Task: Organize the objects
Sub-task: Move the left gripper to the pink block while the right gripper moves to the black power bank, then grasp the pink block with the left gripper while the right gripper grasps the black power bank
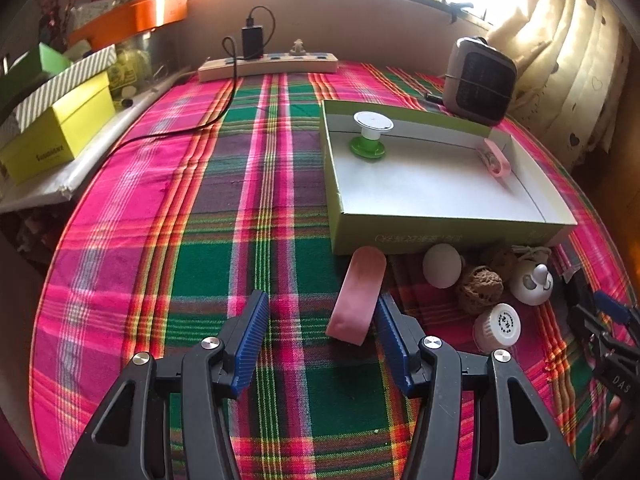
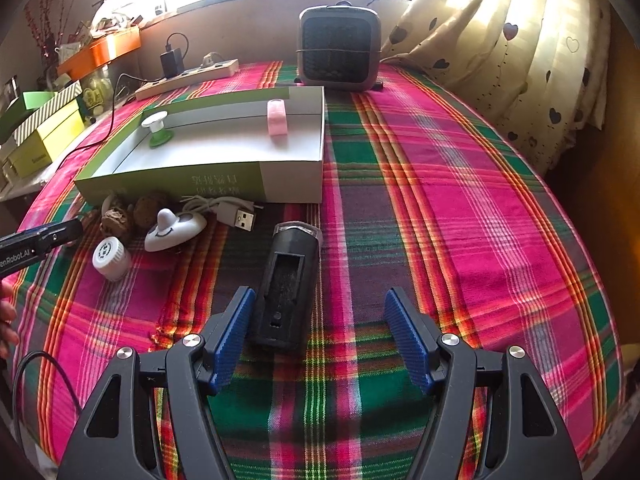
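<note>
Left gripper point(image 1: 320, 332): low in the left wrist view, jaws released and wide, gripping nothing; the near end of the pink strip lies between the fingertips, just beside the right blue pad point(image 1: 390, 340), contact not clear.
Pink strip point(image 1: 357, 294): flat on the plaid cloth point(image 1: 200, 208), lower centre of the left view; long axis runs from the fingertips up and slightly right, its rounded far end pointing at the box's front wall and nearly touching it.
Right gripper point(image 2: 320, 334): low in the right wrist view, jaws released and wide, gripping nothing.
Black holder point(image 2: 289, 284): an oblong black piece with a recessed slot, flat on the cloth at centre of the right view; long axis runs away from the camera, tilted slightly right, near end just beside the left blue pad point(image 2: 234, 336), far end pointing at the box.
Green box point(image 1: 440, 232): open and shallow, right of centre in the left view; long side runs across the frame.
Inside the box: a white-and-green spool point(image 1: 371, 136) upright in the far left corner, a pink ring point(image 1: 496, 158) by the right wall.
Loose items in front of the box: white egg shape point(image 1: 442, 266), walnut point(image 1: 480, 288), white bottle cap point(image 1: 498, 328), white round gadget point(image 2: 174, 230), USB cable point(image 2: 236, 214).
Far edge: power strip point(image 1: 268, 66) and small heater point(image 1: 480, 80).
</note>
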`<state>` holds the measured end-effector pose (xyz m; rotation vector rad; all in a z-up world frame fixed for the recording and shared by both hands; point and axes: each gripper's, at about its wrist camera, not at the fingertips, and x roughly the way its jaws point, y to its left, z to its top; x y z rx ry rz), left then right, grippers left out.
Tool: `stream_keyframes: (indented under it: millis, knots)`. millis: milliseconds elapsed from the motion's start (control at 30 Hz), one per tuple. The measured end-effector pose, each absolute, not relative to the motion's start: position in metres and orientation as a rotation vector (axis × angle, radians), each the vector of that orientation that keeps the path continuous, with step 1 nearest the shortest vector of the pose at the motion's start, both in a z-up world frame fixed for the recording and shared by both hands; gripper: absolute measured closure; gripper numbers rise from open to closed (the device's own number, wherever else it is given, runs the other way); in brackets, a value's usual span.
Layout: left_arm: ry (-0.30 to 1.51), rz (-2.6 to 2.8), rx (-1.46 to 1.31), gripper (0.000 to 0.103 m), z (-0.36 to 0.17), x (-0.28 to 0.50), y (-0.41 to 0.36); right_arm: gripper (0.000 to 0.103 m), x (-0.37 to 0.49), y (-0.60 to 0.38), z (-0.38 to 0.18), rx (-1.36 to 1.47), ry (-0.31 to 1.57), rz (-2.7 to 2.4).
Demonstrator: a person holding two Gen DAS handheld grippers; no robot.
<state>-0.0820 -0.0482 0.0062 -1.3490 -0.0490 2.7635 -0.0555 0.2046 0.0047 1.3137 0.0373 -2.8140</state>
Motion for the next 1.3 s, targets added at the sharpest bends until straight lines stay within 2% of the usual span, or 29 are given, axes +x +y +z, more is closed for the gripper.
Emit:
stream_keyframes:
  millis: [267,767,967,1200,1300]
  knots:
    - [0.028,2.771,-1.343,0.05,0.006,-0.09,-0.042,0.035,-0.064,0.206,0.004,1.301,0.035,-2.812]
    - [0.023,2.788,-1.325,0.051,0.005,-0.095,-0.042,0.036,-0.068,0.206,0.004,1.298,0.035,-2.805]
    - [0.012,2.81,-1.327,0.063,0.006,-0.094,-0.045,0.044,-0.067,0.204,0.004,1.285,0.039,-2.804]
    - [0.006,2.825,-1.329,0.073,0.006,-0.093,-0.049,0.066,-0.065,0.201,0.006,1.262,0.048,-2.795]
    - [0.005,2.829,-1.329,0.076,0.006,-0.093,-0.05,0.068,-0.064,0.201,0.005,1.259,0.05,-2.792]
